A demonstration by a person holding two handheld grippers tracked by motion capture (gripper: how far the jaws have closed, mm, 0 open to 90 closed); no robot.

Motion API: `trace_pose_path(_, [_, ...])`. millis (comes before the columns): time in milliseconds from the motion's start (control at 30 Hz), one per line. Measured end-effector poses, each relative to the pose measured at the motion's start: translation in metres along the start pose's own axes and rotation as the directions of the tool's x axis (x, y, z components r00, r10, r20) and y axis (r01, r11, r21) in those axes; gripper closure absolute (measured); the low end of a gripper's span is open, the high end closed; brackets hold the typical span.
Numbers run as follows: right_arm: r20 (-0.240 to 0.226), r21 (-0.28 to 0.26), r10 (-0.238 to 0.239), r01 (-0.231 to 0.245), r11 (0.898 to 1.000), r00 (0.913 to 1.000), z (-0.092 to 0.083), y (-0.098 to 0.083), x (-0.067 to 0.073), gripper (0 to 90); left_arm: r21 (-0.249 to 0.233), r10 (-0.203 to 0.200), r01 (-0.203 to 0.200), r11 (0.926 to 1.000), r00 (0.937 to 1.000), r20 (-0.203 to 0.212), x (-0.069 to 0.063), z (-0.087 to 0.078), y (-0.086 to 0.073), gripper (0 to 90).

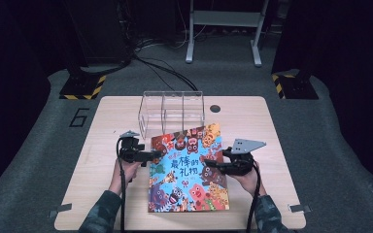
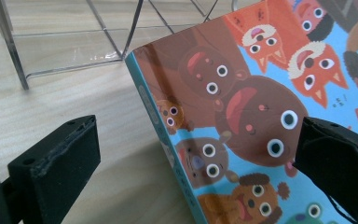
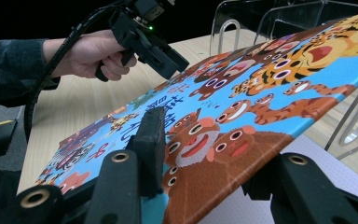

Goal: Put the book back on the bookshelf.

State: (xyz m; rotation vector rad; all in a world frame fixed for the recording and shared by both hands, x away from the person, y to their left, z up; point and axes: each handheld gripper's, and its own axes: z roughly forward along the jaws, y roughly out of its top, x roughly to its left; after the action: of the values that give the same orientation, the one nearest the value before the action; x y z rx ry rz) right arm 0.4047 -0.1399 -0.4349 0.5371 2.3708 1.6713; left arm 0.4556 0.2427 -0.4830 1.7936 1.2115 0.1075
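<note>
Right tool [image 3: 205, 163] clamps the tilted picture book [image 3: 261, 88]

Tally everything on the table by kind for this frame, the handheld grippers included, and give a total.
Picture book: 1
Clear acrylic divider rack: 1
Handheld grippers: 2, left gripper and right gripper
Total: 4

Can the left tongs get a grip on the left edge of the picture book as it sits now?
Probably yes. The left tongs stand open, straddling the picture book edge, which is tilted up off the table in the right tongs' grip. Nothing blocks them.
</note>
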Motion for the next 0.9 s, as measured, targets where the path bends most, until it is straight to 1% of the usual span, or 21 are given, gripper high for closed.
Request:
trace_pose_path(33, [0.002, -0.001, 0.003, -0.003, 1.0, 1.0, 0.0, 0.0, 0.001, 57.8, 0.001, 0.004, -0.004, 1.0, 1.0, -0.001, 0.0, 0.001, 0.0, 0.0])
trace_pose_path(67, [0.001, -0.005, -0.009, 0.01, 1.0, 1.0, 0.0, 0.001, 0.001, 57.8, -0.002, 0.004, -0.004, 1.0, 1.0, -0.002, 0.001, 0.002, 0.001, 0.0])
trace_pose_path(100, [0.002, -0.002, -0.009, 0.009, 1.0, 1.0, 0.0, 0.001, 0.002, 57.8, -0.002, 0.004, -0.004, 1.0, 1.0, -0.002, 0.001, 0.002, 0.001, 0.0])
trace_pose_path(133, [0.004, 0.0, -0.011, 0.011, 1.0, 0.9999, 0.0, 0.002, 0.002, 57.8, 0.002, -0.006, 0.006, 1.0, 0.9998, 0.019, 0.004, 0.002, 0.002, 0.0])
trace_pose_path(200, [0.0, -0.003, -0.018, 0.018, 1.0, 0.9998, 0.0, 0.002, 0.002, 57.8, 0.002, -0.012, 0.012, 0.9999, 0.9998, 0.018, 0.005, 0.002, 0.004, 0.0])
trace_pose_path(233, [0.003, -0.009, -0.017, 0.017, 1.0, 0.9998, 0.0, 0.002, 0.003, 57.8, -0.005, -0.017, 0.017, 0.9998, 0.9993, 0.033, 0.006, 0.001, 0.008, 0.0])
trace_pose_path(300, [0.001, -0.009, -0.023, 0.023, 1.0, 0.9997, 0.0, 0.003, 0.004, 57.8, -0.005, -0.017, 0.017, 0.9998, 0.9991, 0.038, 0.007, 0.002, 0.011, 0.0])
trace_pose_path(367, [0.001, -0.01, -0.033, 0.033, 0.999, 0.9994, 0.0, 0.003, 0.004, 57.8, -0.009, -0.014, 0.014, 0.9999, 0.9991, 0.041, 0.006, 0.003, 0.011, 0.0])
trace_pose_path(400, [0.002, -0.007, -0.03, 0.03, 1.0, 0.9996, 0.0, 0.004, 0.004, 57.8, -0.006, -0.018, 0.019, 0.9998, 0.9985, 0.053, 0.007, 0.004, 0.011, 0.0])
trace_pose_path(433, [0.002, -0.007, -0.031, 0.031, 1.0, 0.9995, 0.001, 0.004, 0.004, 57.8, -0.003, -0.014, 0.014, 0.9999, 0.9981, 0.061, 0.008, 0.005, 0.011, 0.0])
trace_pose_path(533, [-0.002, -0.011, -0.034, 0.034, 0.999, 0.9994, 0.002, 0.003, 0.003, 57.8, 0.002, -0.025, 0.025, 0.9997, 0.9966, 0.079, 0.008, 0.006, 0.011, 0.0])
trace_pose_path(567, [-0.001, -0.01, -0.034, 0.034, 0.999, 0.9994, 0.002, 0.004, 0.003, 57.7, -0.003, -0.017, 0.017, 0.9999, 0.9963, 0.084, 0.008, 0.007, 0.011, 0.0])
trace_pose_path(600, [-0.001, -0.01, -0.035, 0.035, 0.999, 0.9994, 0.002, 0.004, 0.003, 57.7, -0.013, -0.022, 0.023, 0.9997, 0.996, 0.086, 0.007, 0.008, 0.011, 0.0])
trace_pose_path(633, [-0.002, -0.01, -0.036, 0.036, 0.999, 0.9994, 0.002, 0.004, 0.002, 57.7, -0.013, -0.022, 0.023, 0.9997, 0.996, 0.086, 0.007, 0.008, 0.011, 0.0])
trace_pose_path(667, [-0.002, -0.011, -0.036, 0.036, 0.999, 0.9994, 0.002, 0.004, 0.002, 57.7, -0.004, -0.016, 0.017, 0.9999, 0.9952, 0.097, 0.007, 0.008, 0.011, 0.0])
trace_pose_path(733, [-0.003, -0.011, -0.037, 0.037, 0.999, 0.9993, 0.002, 0.004, 0.002, 57.7, -0.006, -0.012, 0.013, 0.9999, 0.995, 0.099, 0.006, 0.008, 0.012, 0.0])
trace_pose_path(867, [-0.001, -0.009, -0.035, 0.035, 0.999, 0.9994, 0.002, 0.004, 0.003, 57.7, -0.012, -0.016, 0.018, 0.9998, 0.9942, 0.107, 0.007, 0.009, 0.012, 0.0])
trace_pose_path(900, [-0.001, -0.009, -0.035, 0.035, 0.999, 0.9994, 0.002, 0.004, 0.003, 57.7, -0.001, -0.02, 0.02, 0.9998, 0.9926, 0.12, 0.007, 0.009, 0.013, 0.0])
